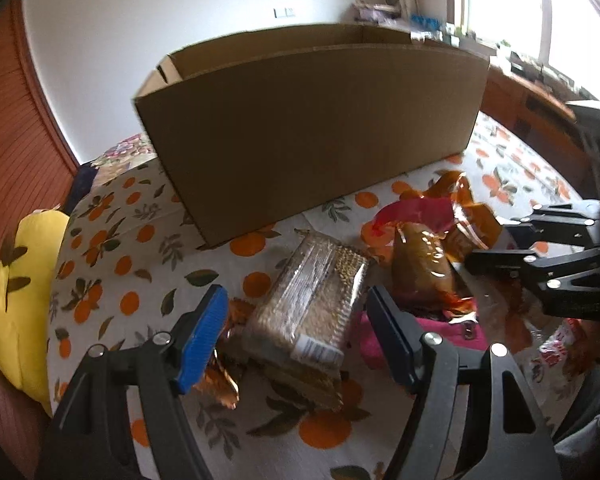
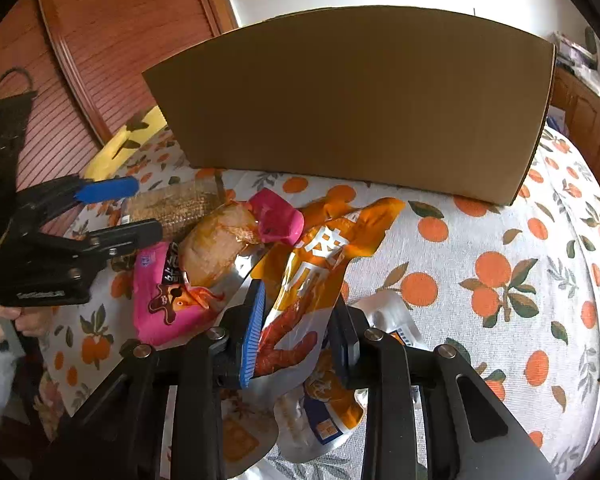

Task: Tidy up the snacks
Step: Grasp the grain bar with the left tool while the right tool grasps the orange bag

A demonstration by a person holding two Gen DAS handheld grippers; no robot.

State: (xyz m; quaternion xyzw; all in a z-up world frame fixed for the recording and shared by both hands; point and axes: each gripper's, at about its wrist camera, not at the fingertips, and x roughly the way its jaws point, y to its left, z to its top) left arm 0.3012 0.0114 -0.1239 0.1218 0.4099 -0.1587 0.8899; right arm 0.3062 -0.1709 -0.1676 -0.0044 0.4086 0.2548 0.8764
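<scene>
An open cardboard box (image 1: 307, 128) stands at the back of the orange-patterned tablecloth; it also shows in the right wrist view (image 2: 351, 100). My left gripper (image 1: 296, 320) is open, its fingers on either side of a clear pack of brown biscuits (image 1: 311, 304), not closed on it. That pack shows in the right wrist view (image 2: 172, 208) too. My right gripper (image 2: 300, 328) has its jaws around an orange snack pouch (image 2: 311, 264); I cannot tell whether they press it. A clear bag with a brown bun (image 2: 220, 244) and a pink packet (image 2: 164, 296) lie beside it.
A yellow cushion (image 1: 20, 296) lies off the table's left edge. More foil packets (image 2: 323, 412) lie under my right gripper. A wooden slatted door (image 2: 100, 40) is at the left, a wooden cabinet (image 1: 535, 112) and bright window at the back right.
</scene>
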